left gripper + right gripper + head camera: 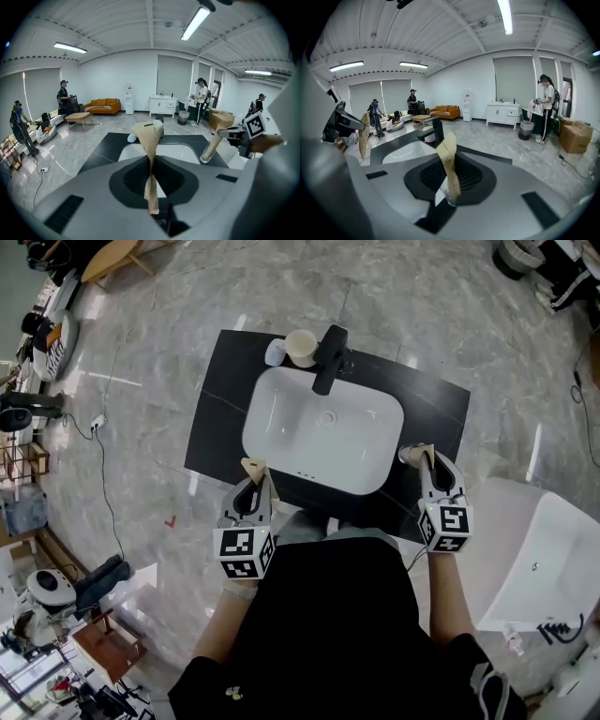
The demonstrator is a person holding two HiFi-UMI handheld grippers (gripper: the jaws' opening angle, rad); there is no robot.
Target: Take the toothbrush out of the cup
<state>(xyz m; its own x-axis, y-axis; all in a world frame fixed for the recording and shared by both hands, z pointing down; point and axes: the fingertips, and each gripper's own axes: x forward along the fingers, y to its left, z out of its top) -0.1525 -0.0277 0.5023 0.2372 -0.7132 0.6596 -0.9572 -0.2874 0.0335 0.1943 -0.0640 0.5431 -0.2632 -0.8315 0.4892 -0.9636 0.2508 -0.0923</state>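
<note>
A beige cup (300, 347) stands at the back of the black counter (214, 427), left of the black faucet (328, 358); no toothbrush shows above its rim. The right gripper view shows the cup (429, 137) pale beside the faucet. My left gripper (253, 466) hovers at the sink's front left edge, its tan fingers (149, 133) pressed together on nothing. My right gripper (422, 452) sits over the counter's right end, fingers (449, 145) closed. A small grey thing (405, 454) lies at its tips; I cannot tell what it is or whether it is gripped.
The white basin (281, 418) fills the counter's middle. A white and blue object (275, 352) lies left of the cup. Another white basin (548, 559) stands on the floor to the right. People (201, 101) and a sofa (104, 105) are far behind.
</note>
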